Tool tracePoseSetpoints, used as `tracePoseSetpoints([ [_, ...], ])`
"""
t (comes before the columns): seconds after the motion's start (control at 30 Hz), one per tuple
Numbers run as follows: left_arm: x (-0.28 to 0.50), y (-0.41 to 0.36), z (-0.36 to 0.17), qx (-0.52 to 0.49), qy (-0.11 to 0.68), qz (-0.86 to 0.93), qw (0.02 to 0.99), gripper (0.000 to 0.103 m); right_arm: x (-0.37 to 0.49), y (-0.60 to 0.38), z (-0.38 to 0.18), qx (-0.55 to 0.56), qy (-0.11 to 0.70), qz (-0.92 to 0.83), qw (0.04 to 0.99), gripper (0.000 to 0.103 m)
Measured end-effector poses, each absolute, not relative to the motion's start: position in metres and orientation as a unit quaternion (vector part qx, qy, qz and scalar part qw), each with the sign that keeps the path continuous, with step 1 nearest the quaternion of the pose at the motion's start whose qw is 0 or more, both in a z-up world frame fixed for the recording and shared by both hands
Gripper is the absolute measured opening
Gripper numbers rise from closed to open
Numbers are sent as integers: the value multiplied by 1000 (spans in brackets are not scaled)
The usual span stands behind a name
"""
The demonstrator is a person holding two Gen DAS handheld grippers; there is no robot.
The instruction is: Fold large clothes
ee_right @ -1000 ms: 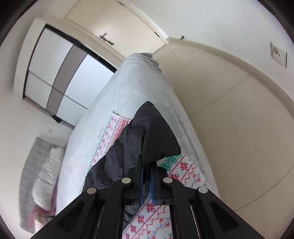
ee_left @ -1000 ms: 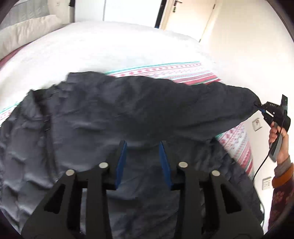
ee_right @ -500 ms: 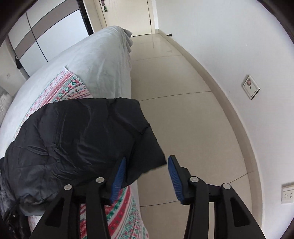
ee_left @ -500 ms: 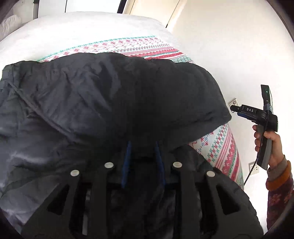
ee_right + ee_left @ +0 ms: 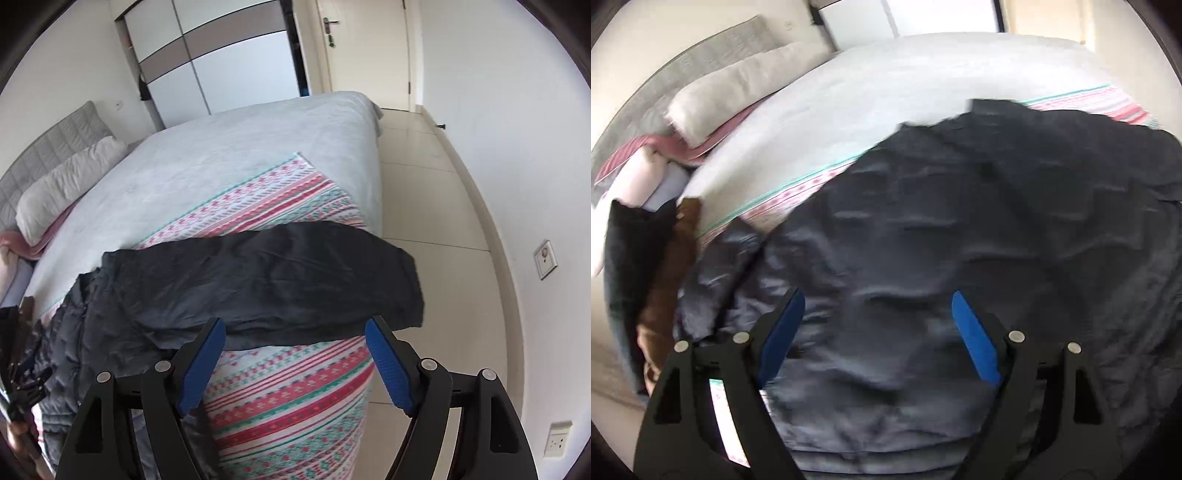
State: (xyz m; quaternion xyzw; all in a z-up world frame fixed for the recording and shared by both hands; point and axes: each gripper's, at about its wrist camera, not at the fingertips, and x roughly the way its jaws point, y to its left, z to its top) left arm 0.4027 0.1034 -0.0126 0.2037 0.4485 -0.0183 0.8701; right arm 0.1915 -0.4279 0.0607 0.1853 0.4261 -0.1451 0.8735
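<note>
Jacket down, both grippers free

Dark quilted jacket spread on patterned blanket at bed edge, sleeve folded across top. Left gripper above jacket, jaws just opened wide, nothing between. Right gripper likewise just opened, empty, near sleeve hem. Pillow by headboard.

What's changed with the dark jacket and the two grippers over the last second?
The right gripper let go of the sleeve it was pinching; its jaws have just been opening, nothing between them. The sleeve now lies folded across the jacket. The left gripper also released the fabric, its jaws just opening, and hangs above it. The jacket stays on the patterned blanket.
</note>
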Motion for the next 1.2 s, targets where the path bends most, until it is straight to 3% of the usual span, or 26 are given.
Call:
tracePoseSetpoints([
  [0.3, 508, 253, -63, 205, 497, 139, 832, 80, 263, -311, 45, 161, 482, -51, 860, 80],
  [0.33, 511, 262, -66, 201, 501, 135, 831, 67, 272, -298, 40, 158, 488, -42, 857, 80],
  [0.37, 514, 267, -67, 191, 502, 128, 834, 19, 280, -286, 38, 155, 494, -34, 855, 80],
  [0.4, 514, 273, -62, 173, 503, 136, 836, 5, 289, -272, 34, 153, 498, -25, 853, 80],
  [0.5, 481, 291, -11, 40, 426, 97, 898, 6, 311, -229, 23, 131, 509, -2, 850, 80],
  [0.63, 410, 323, 60, -64, 298, 33, 952, 6, 335, -155, 11, 77, 516, 47, 852, 80],
  [0.8, 339, 390, 98, -216, 190, -22, 957, 6, 351, -52, -5, 43, 508, 137, 849, 80],
  [0.97, 277, 458, 56, -344, 135, 77, 926, 9, 360, 36, -33, 48, 513, 212, 831, 80],
  [1.13, 248, 513, -24, -431, 206, 148, 866, 13, 358, 81, -54, 30, 529, 236, 815, 80],
  [1.2, 240, 519, -25, -408, 207, 147, 877, 30, 357, 87, -54, 25, 526, 243, 815, 80],
])
